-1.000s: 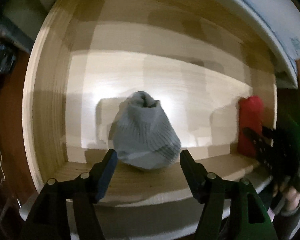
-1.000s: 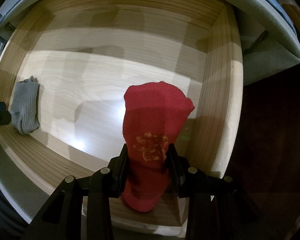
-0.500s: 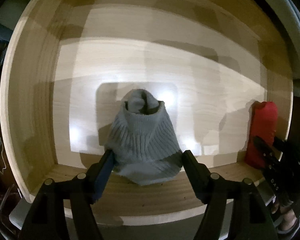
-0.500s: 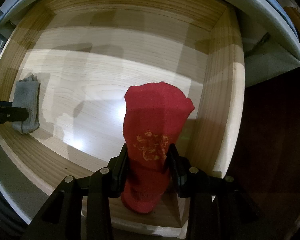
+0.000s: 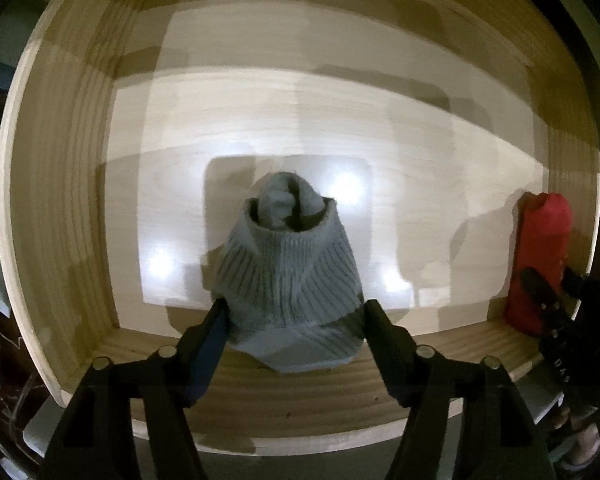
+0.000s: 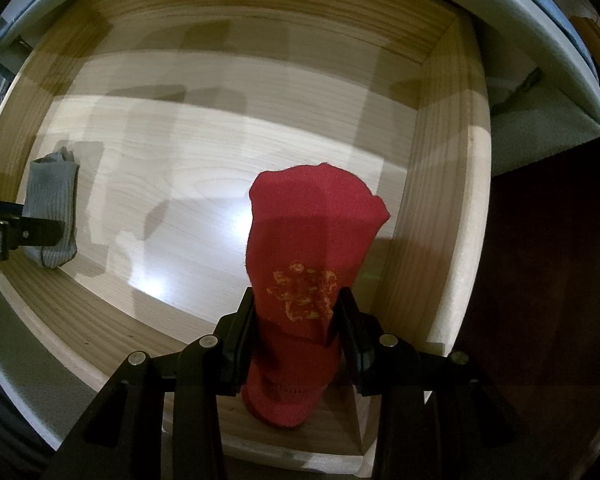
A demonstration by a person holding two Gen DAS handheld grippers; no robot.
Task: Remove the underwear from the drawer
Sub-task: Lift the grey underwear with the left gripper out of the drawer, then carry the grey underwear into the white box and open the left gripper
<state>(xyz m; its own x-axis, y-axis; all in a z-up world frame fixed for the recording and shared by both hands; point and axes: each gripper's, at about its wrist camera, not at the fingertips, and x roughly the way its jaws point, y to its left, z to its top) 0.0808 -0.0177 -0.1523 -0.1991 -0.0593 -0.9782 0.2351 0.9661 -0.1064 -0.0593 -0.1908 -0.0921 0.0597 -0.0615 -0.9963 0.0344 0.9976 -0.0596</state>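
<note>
A grey ribbed rolled garment (image 5: 288,280) stands against the near wall of the wooden drawer (image 5: 60,200). My left gripper (image 5: 294,320) is open, its fingers on either side of the roll's base, at or close to its sides. A red rolled garment (image 6: 308,280) with a yellow print stands in the drawer's near right corner. My right gripper (image 6: 296,320) is shut on the red roll. The red roll (image 5: 544,256) and right gripper (image 5: 556,304) show at the right of the left wrist view. The grey roll (image 6: 52,216) shows at the left of the right wrist view.
The drawer's pale floor (image 6: 228,168) lies between the two rolls. Its right wall (image 6: 448,200) stands close beside the red roll. A grey-white cabinet front (image 6: 540,80) lies behind the drawer. Dark surroundings lie to the right.
My left gripper has moved forward and down into the drawer, so its fingers now straddle the grey roll. My right gripper has stayed shut on the red roll.
</note>
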